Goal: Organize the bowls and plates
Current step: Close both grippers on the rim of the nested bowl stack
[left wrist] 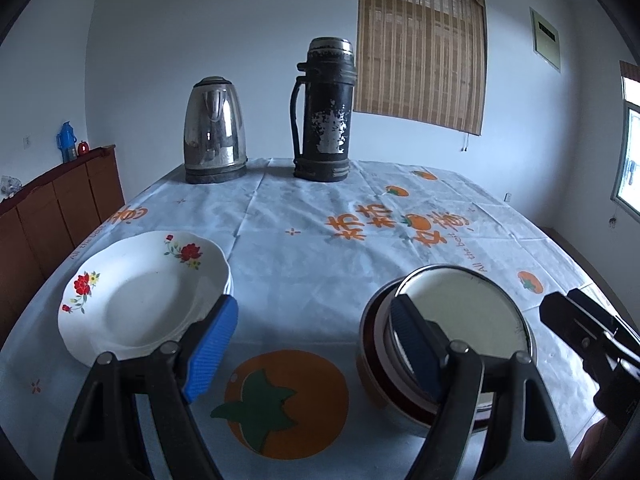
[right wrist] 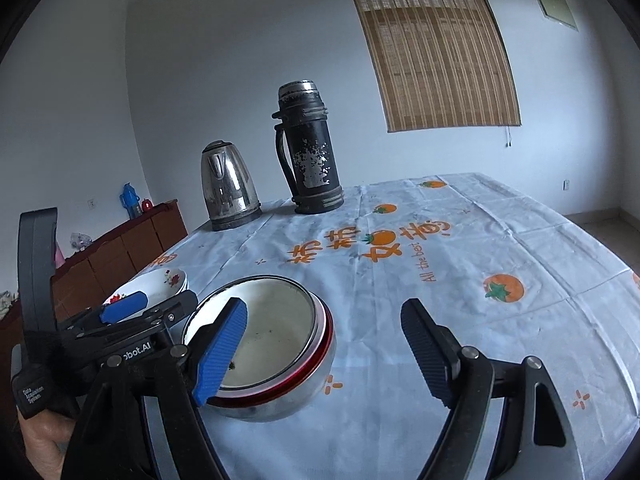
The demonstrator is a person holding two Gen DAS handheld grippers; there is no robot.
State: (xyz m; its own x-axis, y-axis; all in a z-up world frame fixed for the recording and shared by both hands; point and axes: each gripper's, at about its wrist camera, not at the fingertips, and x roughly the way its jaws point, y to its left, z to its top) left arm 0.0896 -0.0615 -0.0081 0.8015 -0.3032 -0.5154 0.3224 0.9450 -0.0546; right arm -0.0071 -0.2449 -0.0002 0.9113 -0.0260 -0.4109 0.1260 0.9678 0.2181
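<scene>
A stack of white plates with red flowers (left wrist: 140,296) lies at the near left of the table. To its right stand nested steel bowls (left wrist: 460,316), one with a red rim (right wrist: 276,344). My left gripper (left wrist: 314,346) is open over the cloth between plates and bowls, with nothing between its fingers; its right finger stands in front of the bowls' left side. My right gripper (right wrist: 324,352) is open too. Its left pad (right wrist: 222,348) hangs over the top bowl's near left rim, and its right pad is over bare cloth. The left gripper (right wrist: 136,312) shows beside the plates (right wrist: 164,282).
A steel kettle (left wrist: 214,132) and a worn black thermos (left wrist: 324,112) stand at the far side of the table. The tablecloth (left wrist: 304,256) has orange fruit prints. A wooden cabinet (left wrist: 60,208) runs along the left wall. The table's right edge (right wrist: 600,248) drops to the floor.
</scene>
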